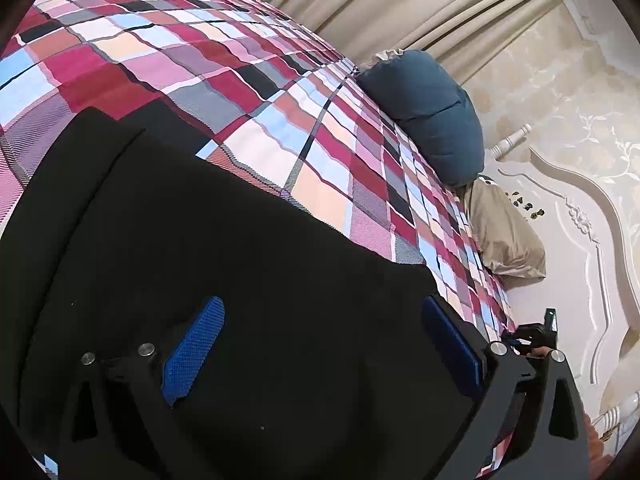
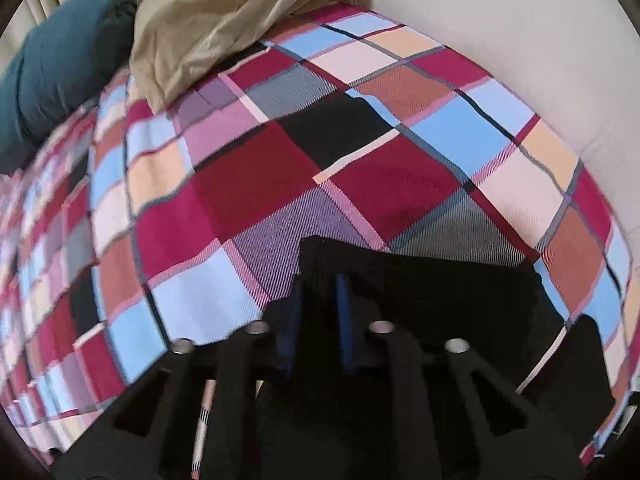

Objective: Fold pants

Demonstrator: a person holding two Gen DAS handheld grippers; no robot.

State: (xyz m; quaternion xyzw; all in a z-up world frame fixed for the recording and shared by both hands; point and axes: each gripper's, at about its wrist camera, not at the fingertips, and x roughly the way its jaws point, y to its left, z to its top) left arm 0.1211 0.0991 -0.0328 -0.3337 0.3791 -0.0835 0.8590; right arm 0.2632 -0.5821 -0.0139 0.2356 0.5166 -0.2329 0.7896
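With the black pants (image 1: 240, 280) spread across the lower frame on the checked bedspread (image 1: 200, 60), the left gripper (image 1: 320, 344) hovers wide open while the right gripper (image 2: 320, 300) pinches a corner, apparently mid-fold, so the left likely needs its own grip next.

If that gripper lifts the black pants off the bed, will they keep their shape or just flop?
Probably flop: the black pants lie flat and limp on the plaid bedspread. The right gripper pinches only an edge, so the rest would likely hang and drag.
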